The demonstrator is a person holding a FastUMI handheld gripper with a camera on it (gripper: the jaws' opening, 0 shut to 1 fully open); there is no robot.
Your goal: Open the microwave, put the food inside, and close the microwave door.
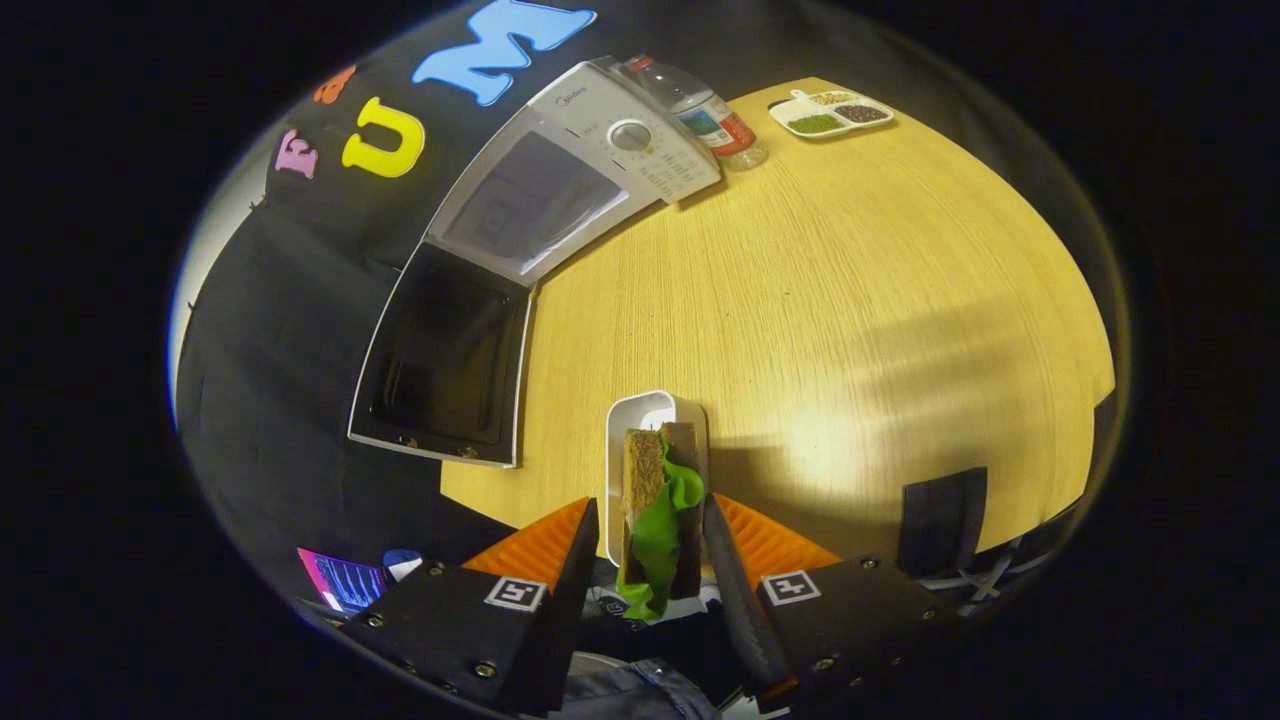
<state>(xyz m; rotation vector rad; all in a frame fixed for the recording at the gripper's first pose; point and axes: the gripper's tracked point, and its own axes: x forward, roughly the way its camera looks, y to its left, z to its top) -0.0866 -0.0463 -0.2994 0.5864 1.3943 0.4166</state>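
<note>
I see a surface (pixel 820 300) of pale wood grain with a soft sheen. The microwave (pixel 560 190) looks like smooth plastic, its open door (pixel 440 360) dark glossy glass. The tray (pixel 640 415) between my fingers seems smooth white plastic.

One microwave (pixel 560 190) stands with its one door (pixel 445 360) swung open. One white food container (pixel 655 470), one bottle (pixel 705 110) and one three-compartment tray (pixel 830 112) share the worktop (pixel 850 300).
</note>
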